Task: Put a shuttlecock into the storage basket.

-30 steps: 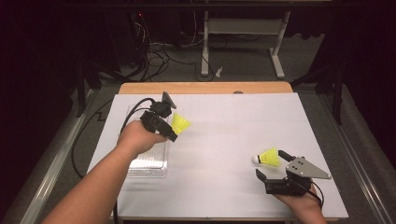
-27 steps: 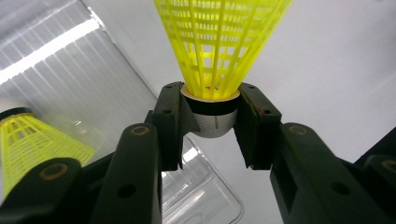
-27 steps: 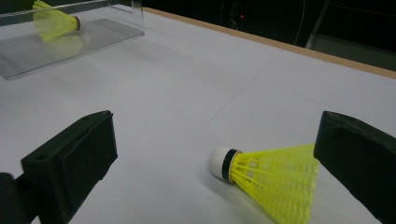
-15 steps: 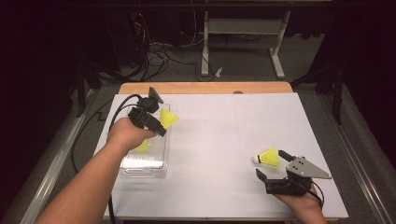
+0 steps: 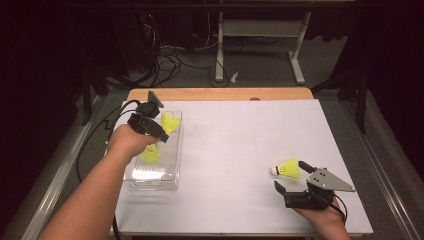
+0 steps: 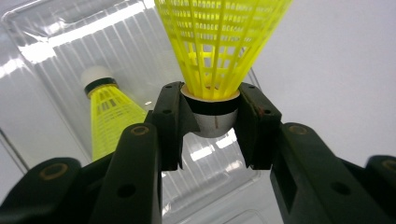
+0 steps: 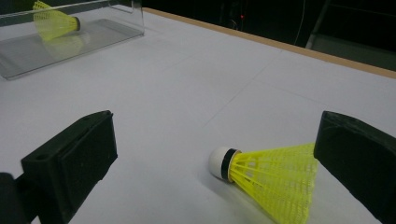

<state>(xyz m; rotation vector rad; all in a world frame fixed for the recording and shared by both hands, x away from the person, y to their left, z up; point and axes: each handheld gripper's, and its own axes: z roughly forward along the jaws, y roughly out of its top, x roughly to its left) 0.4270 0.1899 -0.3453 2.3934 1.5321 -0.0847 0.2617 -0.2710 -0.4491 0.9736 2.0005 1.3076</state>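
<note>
A clear, glossy plastic tray (image 5: pixel 175 150) with a ribbed floor catches glare on a matt white counter (image 5: pixel 240 150) edged in bare wood. Yellow shuttlecocks (image 7: pixel 275 179) show openwork plastic mesh skirts and smooth white caps banded in black. The left gripper (image 6: pixel 210 121) has matt black jaws of moulded plastic.
</note>
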